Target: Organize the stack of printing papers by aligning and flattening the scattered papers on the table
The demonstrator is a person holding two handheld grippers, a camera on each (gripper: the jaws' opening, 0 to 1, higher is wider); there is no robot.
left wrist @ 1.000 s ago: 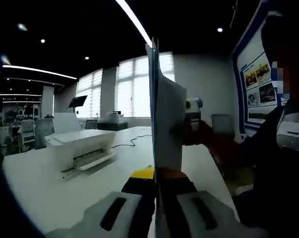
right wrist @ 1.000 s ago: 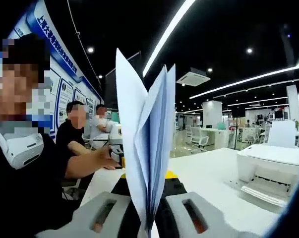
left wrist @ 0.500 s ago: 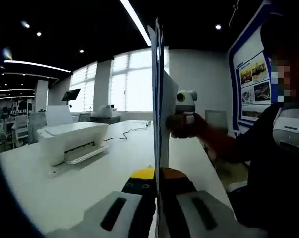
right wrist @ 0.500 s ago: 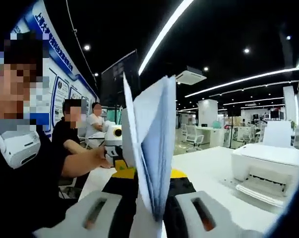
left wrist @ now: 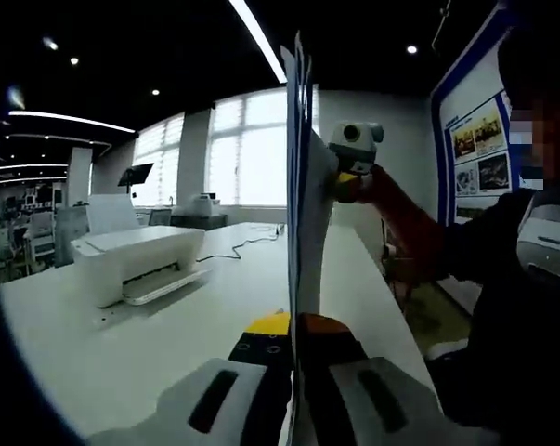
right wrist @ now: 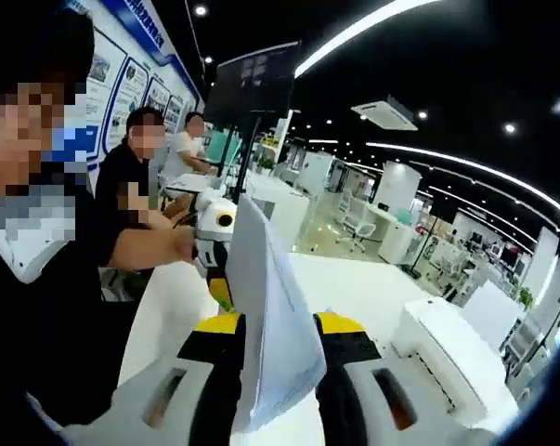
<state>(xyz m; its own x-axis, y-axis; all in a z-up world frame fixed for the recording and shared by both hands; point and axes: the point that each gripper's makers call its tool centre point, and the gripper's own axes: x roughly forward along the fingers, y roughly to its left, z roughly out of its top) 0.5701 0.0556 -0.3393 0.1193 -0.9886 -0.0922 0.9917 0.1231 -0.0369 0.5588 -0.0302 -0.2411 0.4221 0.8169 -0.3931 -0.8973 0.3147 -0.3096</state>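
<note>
A stack of white printing papers (left wrist: 303, 232) stands upright and edge-on over the white table (left wrist: 214, 307). My left gripper (left wrist: 296, 373) is shut on its near lower edge. My right gripper (left wrist: 352, 153), held by a hand in a red sleeve, pinches the far upper part of the same stack. In the right gripper view the papers (right wrist: 270, 316) rise tilted between the jaws of my right gripper (right wrist: 275, 376), which is shut on them. Behind the sheets, my left gripper (right wrist: 214, 228) shows in a person's hand.
A white printer (left wrist: 136, 260) sits on the table to the left of the papers, also seen as the printer (right wrist: 451, 358) in the right gripper view. Two seated people (right wrist: 136, 177) are at a desk behind. A poster wall (left wrist: 475, 139) runs along the table's side.
My right gripper has risen along the papers' far edge and its view has tilted downward. The fanned sheets now lie closer together. My left gripper has kept its hold.
</note>
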